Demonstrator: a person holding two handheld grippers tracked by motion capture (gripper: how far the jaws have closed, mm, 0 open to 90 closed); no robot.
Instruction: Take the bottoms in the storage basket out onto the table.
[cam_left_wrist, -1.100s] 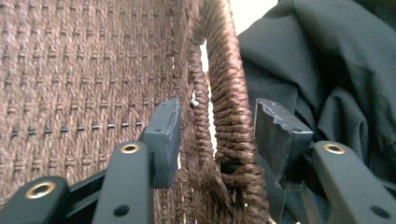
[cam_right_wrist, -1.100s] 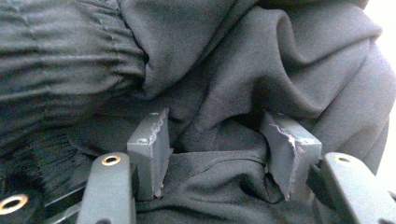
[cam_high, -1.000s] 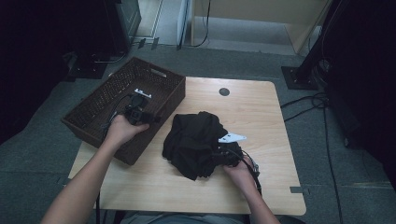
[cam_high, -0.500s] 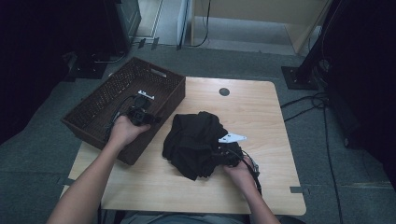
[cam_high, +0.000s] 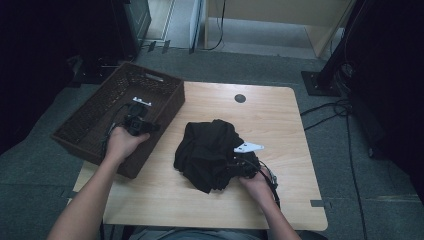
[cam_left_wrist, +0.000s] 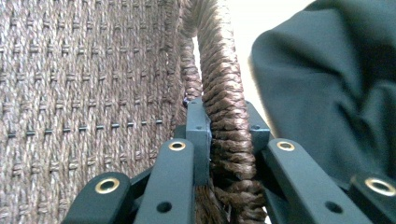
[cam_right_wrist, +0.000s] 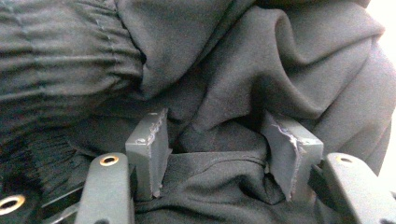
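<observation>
A brown wicker basket (cam_high: 155, 77) stands at the table's left, hanging partly over the edge. My left gripper (cam_high: 145, 125) is at its right-hand wall. In the left gripper view, the left gripper (cam_left_wrist: 227, 135) has just been closing, and its pads now press on the braided rim (cam_left_wrist: 224, 93) from both sides. A crumpled black garment (cam_high: 210, 145) lies mid-table and also shows beyond the rim (cam_left_wrist: 327, 93). My right gripper (cam_high: 235, 167) is at the garment's near right side. The right gripper (cam_right_wrist: 217, 149) has a fold of the black cloth (cam_right_wrist: 280, 60) bunched between its grey pads (cam_right_wrist: 147, 149).
The wooden table (cam_high: 280, 125) has a small black round cap (cam_high: 240, 98) near its far edge. On the floor to the right are a black stand base (cam_high: 320, 82) and cables (cam_high: 340, 110). A dark cabinet (cam_high: 130, 25) stands beyond the basket.
The left hand has shifted a little toward the near left at the basket's right wall. The right hand and the garment have not moved.
</observation>
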